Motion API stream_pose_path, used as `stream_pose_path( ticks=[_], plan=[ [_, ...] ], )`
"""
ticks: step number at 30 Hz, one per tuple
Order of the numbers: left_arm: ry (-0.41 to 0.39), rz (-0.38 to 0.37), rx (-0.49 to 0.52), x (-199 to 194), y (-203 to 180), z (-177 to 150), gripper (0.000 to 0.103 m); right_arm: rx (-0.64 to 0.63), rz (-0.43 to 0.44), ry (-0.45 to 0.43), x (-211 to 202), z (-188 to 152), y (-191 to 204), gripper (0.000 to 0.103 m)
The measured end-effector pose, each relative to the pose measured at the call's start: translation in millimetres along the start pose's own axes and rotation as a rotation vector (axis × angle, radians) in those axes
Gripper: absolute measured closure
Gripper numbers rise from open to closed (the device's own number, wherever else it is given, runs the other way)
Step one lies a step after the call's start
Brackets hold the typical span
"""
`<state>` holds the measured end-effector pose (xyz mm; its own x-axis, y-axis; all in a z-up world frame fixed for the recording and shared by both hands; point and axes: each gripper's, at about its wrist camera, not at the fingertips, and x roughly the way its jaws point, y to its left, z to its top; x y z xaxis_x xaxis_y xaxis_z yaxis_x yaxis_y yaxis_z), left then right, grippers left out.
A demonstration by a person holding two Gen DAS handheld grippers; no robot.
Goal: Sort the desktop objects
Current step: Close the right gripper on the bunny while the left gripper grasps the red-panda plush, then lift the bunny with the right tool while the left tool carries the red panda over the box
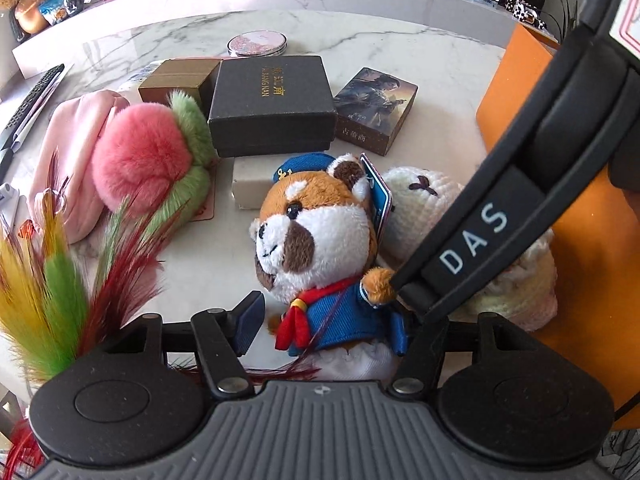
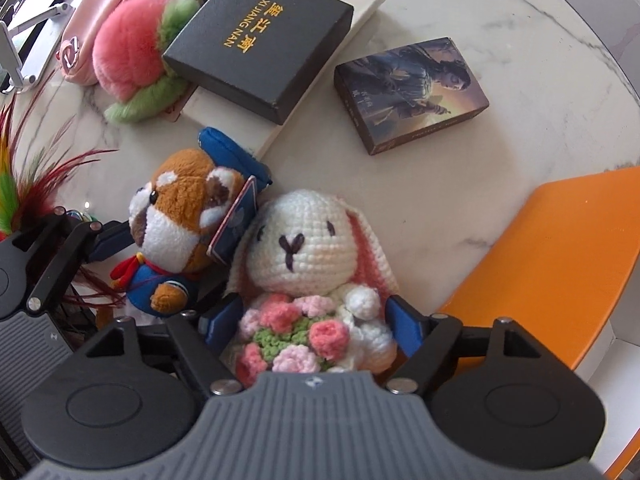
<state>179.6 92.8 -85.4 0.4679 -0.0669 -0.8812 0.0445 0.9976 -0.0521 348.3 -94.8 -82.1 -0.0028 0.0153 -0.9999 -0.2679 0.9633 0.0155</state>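
Right, both grippers are down among the soft toys on the marble desktop (image 2: 460, 32). The right gripper (image 2: 316, 320) has its two blue pads either side of the crochet rabbit (image 2: 304, 240), low on the body at bouquet level — pads (image 2: 404, 324) look pressed into the yarn, jaws part-way closed on it, though the near pad is half hidden by the flowers, so contact on that side is my best reading.

The rabbit sits upright between the jaws, long axis running straight away from the camera, head up, ears drooping down each flank. White yarn, pink ear lining, stitched dark nose, a knot of pink and green crochet roses at its front. Soft and squashy; it should give under the pads.

Just beside it, touching at the head, is the red panda plush (image 1: 312, 232) in a blue sailor outfit and red neckerchief. The left gripper (image 1: 320, 312) straddles its body — left pad (image 1: 248, 320) stands apart from the fabric, the other side is blocked by the right tool's arm, so these jaws read open, holding nothing.

Beyond: a black gift box (image 2: 256, 44), a picture card box (image 2: 412, 92), a pink fur peach (image 1: 144, 152). An orange tray (image 2: 560, 264) lies to the right, nearest the right hand.
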Motion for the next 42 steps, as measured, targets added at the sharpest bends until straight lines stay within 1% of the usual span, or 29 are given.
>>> stream_pose_path(
  ticks=[1, 2, 4, 5, 8, 10, 11, 13, 18, 21, 23, 26, 28, 30, 34, 38, 42],
  plan=[
    [-0.002, 0.002, 0.004, -0.2, -0.4, -0.3, 0.033, -0.018, -0.002, -0.012, 0.6, -2.0, 2.4, 0.028],
    [-0.009, 0.01, 0.01, -0.9, -1.1, -0.7, 0.044, -0.038, -0.003, -0.033, 0.2, -4.3, 4.4, 0.03],
    [-0.014, 0.02, 0.012, -3.9, -2.7, -2.2, 0.051, -0.052, -0.011, -0.072, -2.6, -8.3, 6.1, 0.038],
    [-0.016, 0.019, 0.0, -6.3, -0.9, -2.3, 0.055, -0.042, -0.01, -0.077, -4.1, -9.1, 5.1, 0.04],
    [-0.024, 0.008, -0.017, -8.8, 2.6, -3.6, 0.058, -0.005, 0.001, -0.093, -8.7, -11.3, -0.6, 0.045],
    [-0.03, 0.011, -0.012, -10.8, 1.8, -5.0, 0.06, 0.033, 0.017, -0.106, -12.8, -13.1, -6.4, 0.053],
    [-0.032, 0.012, -0.012, -11.8, 1.4, -5.5, 0.061, 0.045, 0.023, -0.114, -15.3, -14.3, -8.7, 0.054],
    [-0.031, 0.01, -0.019, -13.1, 1.7, -5.8, 0.062, 0.057, 0.032, -0.127, -20.2, -17.8, -12.2, 0.054],
    [-0.032, 0.018, -0.026, -16.7, 1.0, -7.5, 0.062, 0.082, 0.05, -0.126, -21.0, -26.0, -17.6, 0.055],
    [-0.036, 0.02, -0.04, -21.5, 3.0, -8.6, 0.062, 0.101, 0.077, -0.148, -28.7, -30.8, -20.8, 0.055],
    [-0.046, 0.022, -0.05, -31.8, 8.9, -10.3, 0.062, 0.11, 0.088, -0.167, -36.7, -33.9, -23.7, 0.055],
    [-0.067, 0.017, -0.06, -44.9, 8.6, -9.8, 0.062, 0.135, 0.119, -0.202, -52.9, -38.0, -30.4, 0.055],
    [-0.081, 0.015, -0.067, -54.5, 8.3, -10.1, 0.062, 0.152, 0.136, -0.233, -66.3, -35.3, -29.0, 0.055],
    [-0.096, 0.011, -0.067, -64.2, 6.0, -9.8, 0.062, 0.183, 0.152, -0.27, -76.1, -41.4, -26.6, 0.055],
    [-0.143, -0.009, -0.058, -85.1, -1.1, -7.8, 0.062, 0.242, 0.238, -0.335, -96.3, -52.0, -41.2, 0.055],
    [-0.183, -0.005, -0.041, -106.6, -11.2, -1.0, 0.063, 0.285, 0.278, -0.406, -122.0, -70.1, -53.8, 0.055],
    [-0.225, 0.005, -0.008, -126.8, -28.0, 10.2, 0.063, 0.334, 0.354, -0.461, -144.2, -95.0, -72.1, 0.055]
  ],
)
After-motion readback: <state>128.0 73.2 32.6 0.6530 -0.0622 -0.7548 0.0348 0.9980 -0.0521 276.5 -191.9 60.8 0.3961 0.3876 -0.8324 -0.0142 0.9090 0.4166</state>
